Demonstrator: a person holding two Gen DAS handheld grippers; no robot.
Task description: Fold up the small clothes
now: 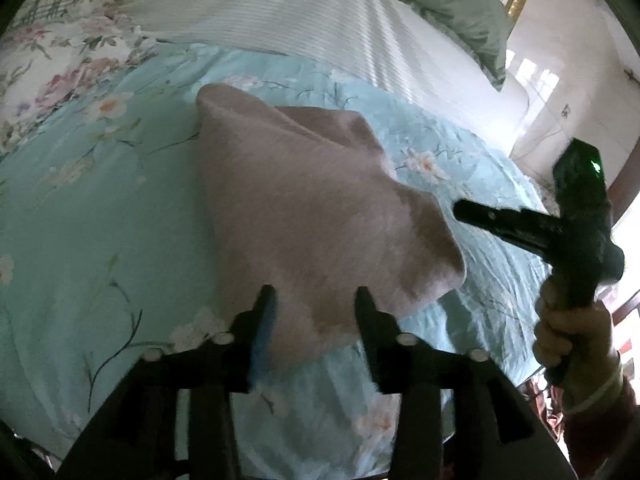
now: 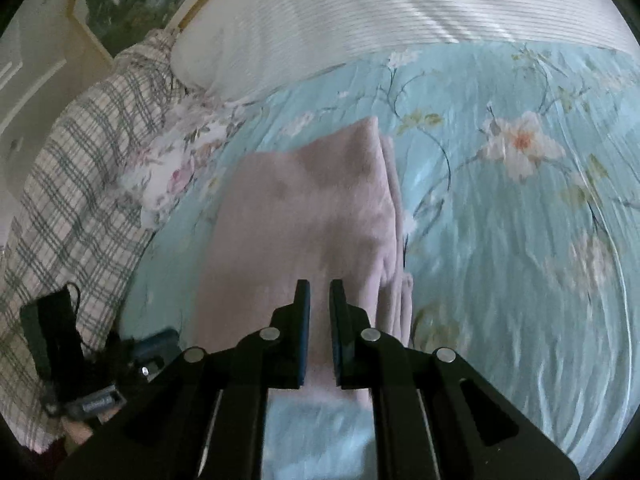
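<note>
A pale pink garment (image 1: pixel 304 208) lies partly folded on the light blue floral bedsheet (image 1: pixel 100 208), with a raised ridge and a loose flap at its right. My left gripper (image 1: pixel 316 300) is open, its fingers on either side of the garment's near edge. My right gripper (image 2: pixel 319 292) hovers over the garment's near end (image 2: pixel 312 216), its fingers a narrow gap apart with nothing visibly pinched. From the left wrist view, the right gripper (image 1: pixel 464 208) sits just right of the garment's flap.
A white striped pillow (image 1: pixel 320 12) and a green quilt (image 1: pixel 452 4) lie at the far side of the bed. A plaid blanket (image 2: pixel 68 184) and a floral cloth (image 2: pixel 176 160) lie left. The bed's edge and a bright floor are at right (image 1: pixel 560 92).
</note>
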